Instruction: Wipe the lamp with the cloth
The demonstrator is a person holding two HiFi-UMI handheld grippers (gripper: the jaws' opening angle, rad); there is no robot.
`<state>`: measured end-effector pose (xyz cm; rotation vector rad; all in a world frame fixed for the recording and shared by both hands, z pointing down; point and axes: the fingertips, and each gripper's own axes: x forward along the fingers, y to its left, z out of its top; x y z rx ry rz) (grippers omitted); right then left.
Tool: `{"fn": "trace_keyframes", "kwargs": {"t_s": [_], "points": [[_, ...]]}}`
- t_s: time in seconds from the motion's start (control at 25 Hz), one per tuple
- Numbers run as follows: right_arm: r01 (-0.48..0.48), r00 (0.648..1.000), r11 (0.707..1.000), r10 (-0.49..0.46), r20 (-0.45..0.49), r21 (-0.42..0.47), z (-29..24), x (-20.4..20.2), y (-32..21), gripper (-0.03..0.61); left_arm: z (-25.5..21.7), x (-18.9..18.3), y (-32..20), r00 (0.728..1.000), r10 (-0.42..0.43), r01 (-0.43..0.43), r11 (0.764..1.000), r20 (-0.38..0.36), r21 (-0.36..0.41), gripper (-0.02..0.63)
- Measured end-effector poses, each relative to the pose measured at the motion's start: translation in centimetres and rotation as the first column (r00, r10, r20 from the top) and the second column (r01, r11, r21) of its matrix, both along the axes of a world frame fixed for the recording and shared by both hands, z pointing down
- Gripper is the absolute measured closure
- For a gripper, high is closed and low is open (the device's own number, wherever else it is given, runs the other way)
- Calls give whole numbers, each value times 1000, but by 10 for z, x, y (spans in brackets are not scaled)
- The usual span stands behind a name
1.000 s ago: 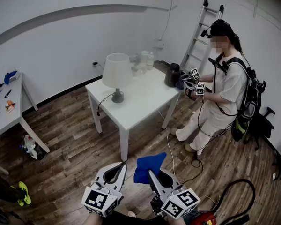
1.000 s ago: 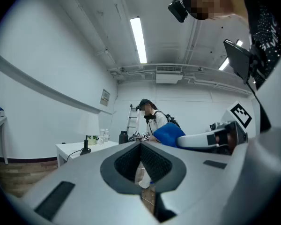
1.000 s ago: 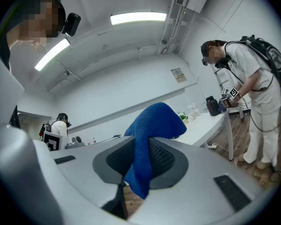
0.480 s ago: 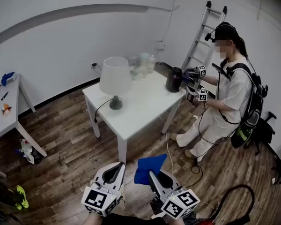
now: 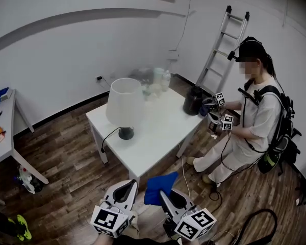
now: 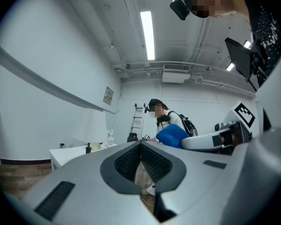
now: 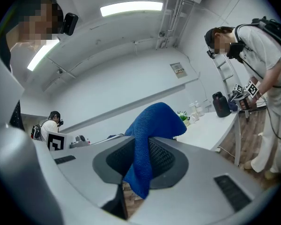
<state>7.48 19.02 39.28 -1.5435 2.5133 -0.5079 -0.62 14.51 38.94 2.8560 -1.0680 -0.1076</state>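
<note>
Cloth [image 7: 149, 137], blue, is pinched between the jaws of my right hand-held gripper [image 5: 164, 195], bunched above them and hanging a little below. My left hand-held gripper [image 6: 140, 148] has its jaws closed together with nothing between them. Both sit low over the wooden floor [image 5: 66, 157], on the near side of the white tabletop [image 5: 158, 131]. The lamp [image 5: 124, 103] stands upright on the tabletop's left part, well apart from the cloth. A person [image 5: 255, 121] stands at the tabletop's right end.
</note>
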Motion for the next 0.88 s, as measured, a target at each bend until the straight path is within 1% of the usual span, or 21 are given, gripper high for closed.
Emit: {"fn": "trace_keyframes", "kwargs": {"t_s": [0.24,0.44,0.52,0.76,0.88], "points": [[11,1000,1000,-11,-13,-5,-11,-2,-74,500,-6,-3,-76,1000,-15,14,1000,-13,-12,604],[27,999,1000,-27,-22,-12,-8,-10,-125,500,-1,-8,-124,999,-15,14,1000,-33,-26,604],[27,999,1000,-27,-19,-12,-6,-11,-143,500,3,-7,-143,999,-9,8,999,-31,-32,604],[0,1000,1000,0,-5,-27,1,-4,-184,500,8,2,-183,1000,20,-21,999,-21,-38,604],[7,1000,999,-7,6,-41,6,-4,-196,500,14,6,-195,1000,26,-26,998,-13,-51,604]]}}
